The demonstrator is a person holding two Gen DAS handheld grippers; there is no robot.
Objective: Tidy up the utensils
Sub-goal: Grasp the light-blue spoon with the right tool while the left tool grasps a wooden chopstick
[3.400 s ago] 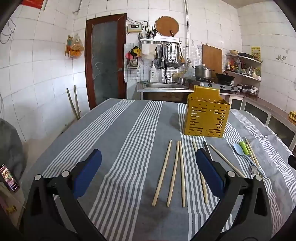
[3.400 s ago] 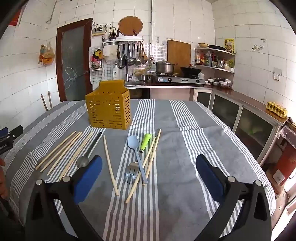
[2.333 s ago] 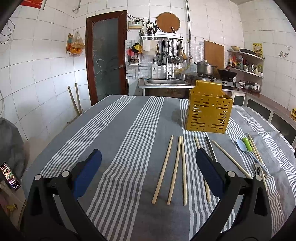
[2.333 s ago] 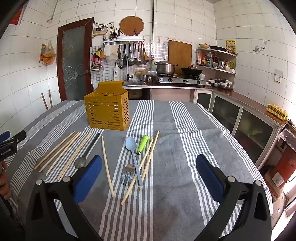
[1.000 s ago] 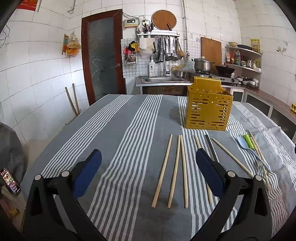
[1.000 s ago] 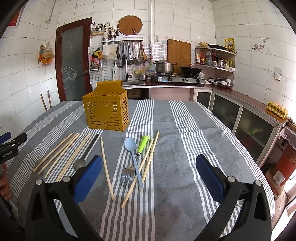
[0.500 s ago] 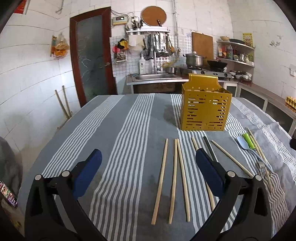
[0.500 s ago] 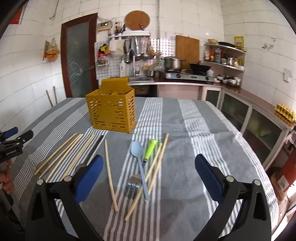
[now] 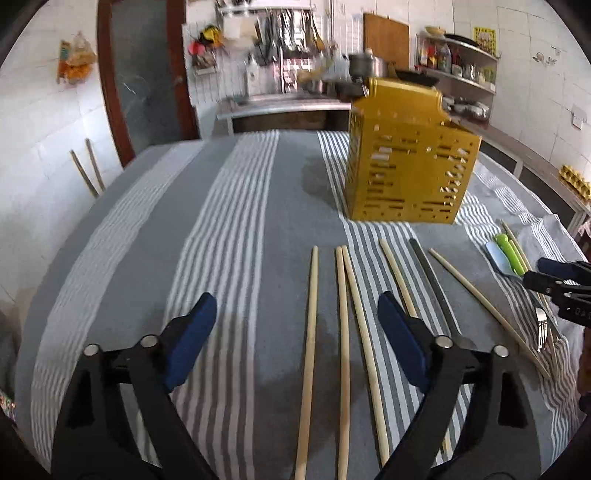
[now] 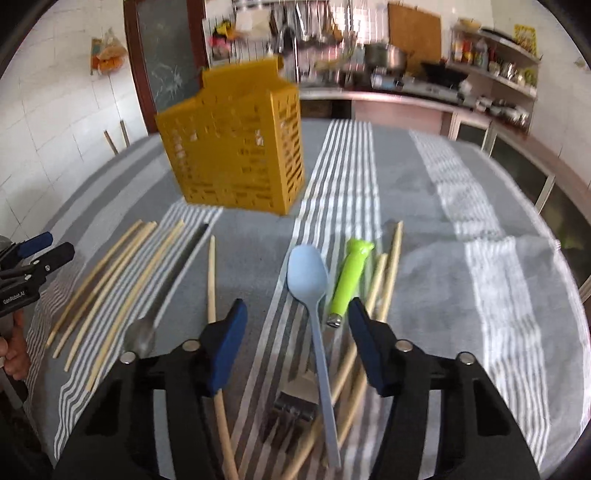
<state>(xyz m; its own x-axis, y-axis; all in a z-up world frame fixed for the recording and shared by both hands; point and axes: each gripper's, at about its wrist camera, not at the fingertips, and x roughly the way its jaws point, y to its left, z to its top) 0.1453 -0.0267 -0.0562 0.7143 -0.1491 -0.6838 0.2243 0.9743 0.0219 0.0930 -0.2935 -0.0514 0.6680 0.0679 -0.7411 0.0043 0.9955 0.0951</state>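
Right wrist: closing jaws straddle blue spoon (image 10: 307, 273); tablecloth (image 10: 461, 295) bare rightward.

White lettering "GenRobot.AI" is showing on the black body of the left gripper (image 10: 35, 260), at the left edge of the right wrist view, well left of the yellow utensil basket (image 10: 236, 147). In the left wrist view, the right gripper (image 9: 565, 280), right of the basket, is showing partial white letters, unreadable. A yellow wall poster (image 9: 484, 36) above the basket is carrying print too small to read.
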